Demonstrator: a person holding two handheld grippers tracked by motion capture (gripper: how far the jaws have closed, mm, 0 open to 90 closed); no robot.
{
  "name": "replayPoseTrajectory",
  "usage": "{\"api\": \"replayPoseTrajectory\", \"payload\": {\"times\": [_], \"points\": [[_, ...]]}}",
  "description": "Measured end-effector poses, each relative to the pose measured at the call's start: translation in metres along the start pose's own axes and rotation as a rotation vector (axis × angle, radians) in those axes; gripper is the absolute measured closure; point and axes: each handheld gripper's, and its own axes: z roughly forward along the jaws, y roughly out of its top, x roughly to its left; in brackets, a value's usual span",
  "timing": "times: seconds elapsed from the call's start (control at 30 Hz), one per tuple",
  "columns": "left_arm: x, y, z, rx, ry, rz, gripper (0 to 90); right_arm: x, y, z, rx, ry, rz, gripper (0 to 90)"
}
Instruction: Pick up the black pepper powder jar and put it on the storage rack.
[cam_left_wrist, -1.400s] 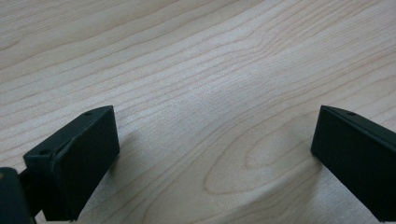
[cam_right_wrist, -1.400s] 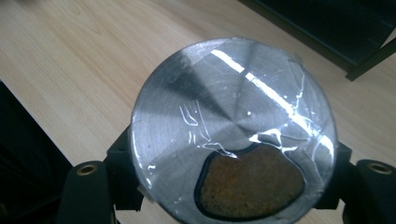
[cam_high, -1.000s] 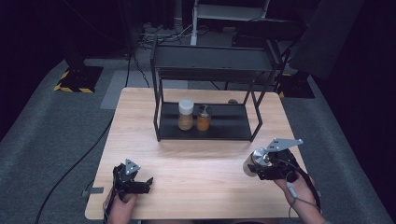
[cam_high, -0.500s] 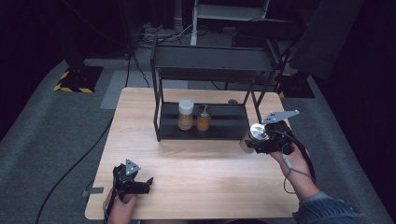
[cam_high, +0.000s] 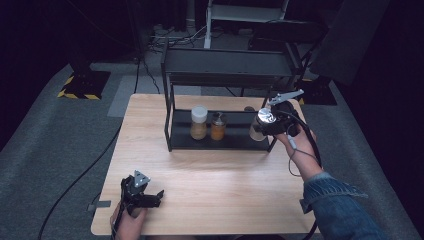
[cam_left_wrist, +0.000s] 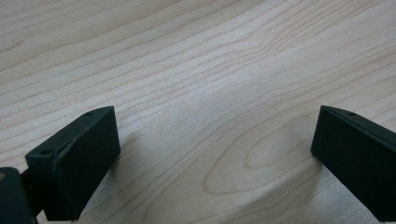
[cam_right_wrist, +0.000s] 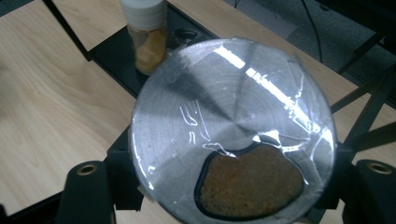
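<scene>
My right gripper (cam_high: 263, 123) is shut on a spice jar (cam_high: 264, 117) with a shiny silver lid, held tilted at the right end of the black rack's lower shelf (cam_high: 225, 142). In the right gripper view the jar's lid (cam_right_wrist: 233, 107) faces the camera, with a window onto orange-brown spice, and the black jaws press on it from both sides. A white-lidded jar (cam_high: 199, 122) and a smaller amber jar (cam_high: 218, 126) stand on that shelf. My left gripper (cam_high: 149, 197) rests open at the table's front left. Its jaws stand wide over bare wood (cam_left_wrist: 210, 93).
The black two-level rack (cam_high: 225, 62) stands at the back of the wooden table (cam_high: 215, 175), with its right front post (cam_high: 271, 145) close to the held jar. Cables and dark equipment lie on the grey floor (cam_high: 55, 130) behind. The white-lidded jar (cam_right_wrist: 147, 32) is beyond the held jar.
My right gripper has carried the jar from the table's front right, forward and up, to the right end of the rack's lower shelf. The left gripper has stayed put.
</scene>
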Motion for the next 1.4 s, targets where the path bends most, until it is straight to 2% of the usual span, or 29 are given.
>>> {"api": "replayPoseTrajectory", "payload": {"times": [0.33, 0.6, 0.73, 0.93, 1.13, 1.4], "points": [[0.0, 0.0, 0.0, 0.003, 0.003, -0.002, 0.7, -0.016, 0.013, 0.045, 0.03, -0.02, 0.024, 30.7], [-0.001, 0.0, 0.0, 0.0, 0.008, -0.001, 0.7, -0.017, 0.014, 0.083, 0.054, -0.036, 0.015, 30.7], [-0.001, 0.0, 0.0, 0.001, 0.008, -0.002, 0.7, -0.019, 0.014, 0.1, 0.067, -0.03, 0.027, 30.7], [0.0, 0.0, 0.0, 0.003, 0.007, -0.004, 0.7, -0.021, 0.013, 0.12, 0.083, -0.029, 0.029, 30.7], [0.0, 0.0, 0.0, 0.004, 0.006, -0.004, 0.7, -0.025, 0.01, 0.138, 0.097, -0.016, 0.053, 30.6], [0.0, 0.0, 0.0, 0.004, 0.006, -0.006, 0.7, -0.026, 0.003, 0.158, 0.096, -0.011, 0.07, 30.6]]}}
